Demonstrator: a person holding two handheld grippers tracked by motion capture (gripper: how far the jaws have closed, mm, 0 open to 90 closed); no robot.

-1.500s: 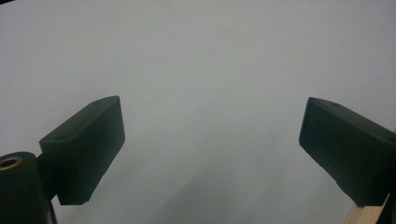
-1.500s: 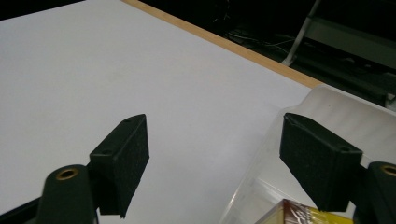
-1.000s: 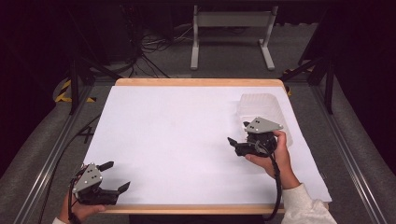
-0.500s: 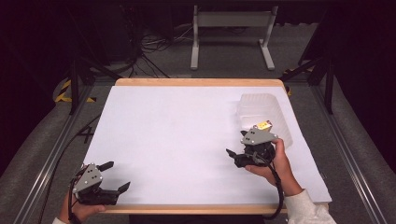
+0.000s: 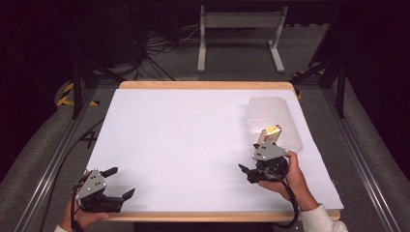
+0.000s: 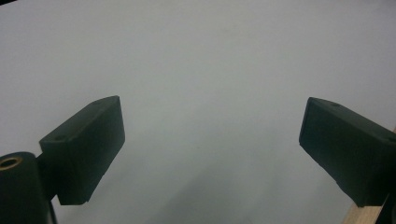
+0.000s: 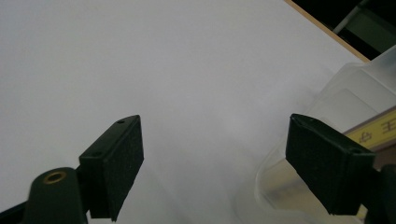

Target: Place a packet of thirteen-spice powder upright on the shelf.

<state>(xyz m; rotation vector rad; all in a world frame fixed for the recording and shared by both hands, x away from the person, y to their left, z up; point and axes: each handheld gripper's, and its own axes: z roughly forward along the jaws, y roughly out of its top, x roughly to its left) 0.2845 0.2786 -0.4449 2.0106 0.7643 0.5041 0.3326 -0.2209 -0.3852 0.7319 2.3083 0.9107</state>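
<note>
A clear plastic box (image 5: 273, 118) lies on the white table sheet (image 5: 193, 140) at the right, with a yellow-labelled item (image 5: 271, 132) at its near end. My right gripper (image 5: 247, 172) is held in a hand just in front of that box, open, with nothing between its jaws. In the right gripper view the box (image 7: 345, 102) and the yellow label (image 7: 378, 130) appear beside the right-hand jaw. My left gripper (image 5: 119, 182) rests near the table's front left corner, open and empty, over bare white sheet (image 6: 210, 84).
The wooden table edge (image 5: 208, 85) runs along the back and the front (image 5: 203, 216). Metal rails (image 5: 53, 159) flank both sides. A grey stand (image 5: 239, 36) and cables (image 5: 154, 46) sit on the floor behind the table.
My right gripper has drawn back toward the front edge, away from the clear box, uncovering the yellow-labelled item. The left gripper has stayed put.
</note>
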